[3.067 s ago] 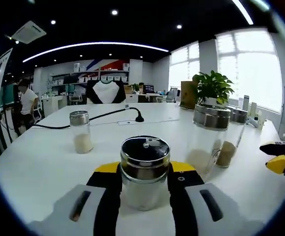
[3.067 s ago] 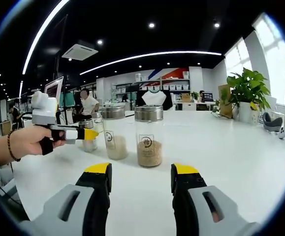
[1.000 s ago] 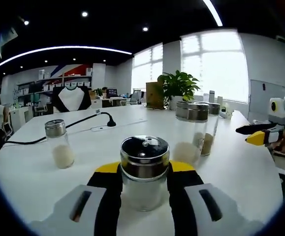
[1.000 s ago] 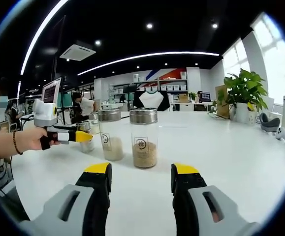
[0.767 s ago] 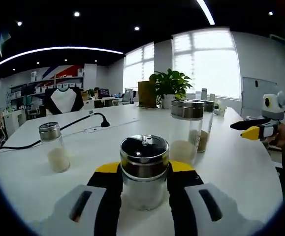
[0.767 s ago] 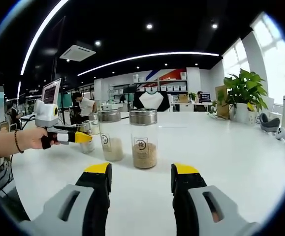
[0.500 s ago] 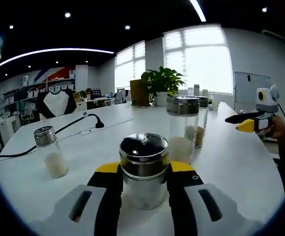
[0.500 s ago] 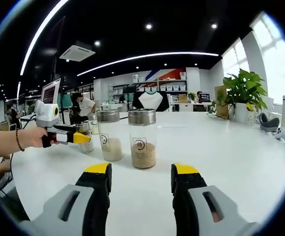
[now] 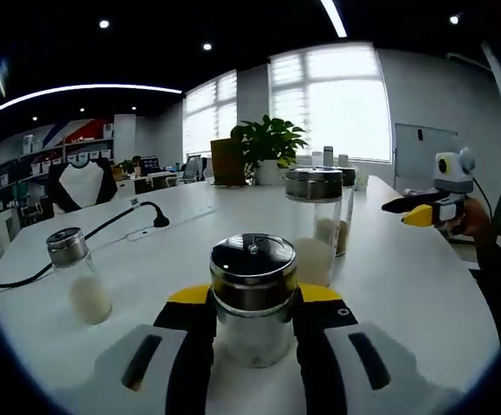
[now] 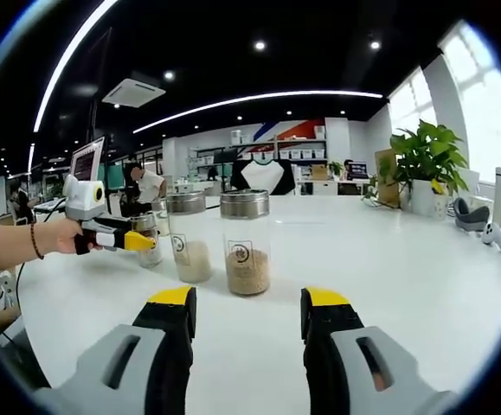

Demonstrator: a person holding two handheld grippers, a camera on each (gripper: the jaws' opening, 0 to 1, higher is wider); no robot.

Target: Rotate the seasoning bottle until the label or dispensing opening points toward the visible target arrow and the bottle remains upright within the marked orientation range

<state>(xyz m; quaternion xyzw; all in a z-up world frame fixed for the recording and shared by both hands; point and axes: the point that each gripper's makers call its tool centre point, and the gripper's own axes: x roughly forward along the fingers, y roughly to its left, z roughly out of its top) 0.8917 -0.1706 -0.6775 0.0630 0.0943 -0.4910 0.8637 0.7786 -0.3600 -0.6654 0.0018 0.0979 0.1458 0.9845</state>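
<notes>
A glass seasoning bottle [image 9: 253,298] with a shiny metal lid and pale grains stands upright on the white table [image 9: 406,294]. My left gripper [image 9: 254,298] is shut on it, one black-and-yellow jaw on each side. From the right gripper view, the left gripper [image 10: 133,241] sits at the left in a person's hand, with the bottle [image 10: 150,237] partly hidden behind its yellow tip. My right gripper [image 10: 250,298] is open over bare table, a little short of two tall jars. It appears at the right of the left gripper view as the right gripper [image 9: 419,214], held in a hand.
Two tall metal-lidded jars stand close together: one with brown grains [image 10: 244,243] and one with pale grains [image 10: 187,238]. A small shaker [image 9: 78,277] stands at the left, with a black cable [image 9: 120,220] behind it. A potted plant [image 9: 267,147] is at the far edge.
The left gripper view has swung round with the bottle held: shaker, jars and plant have slid left. In the right gripper view the jars and left gripper drifted slightly left.
</notes>
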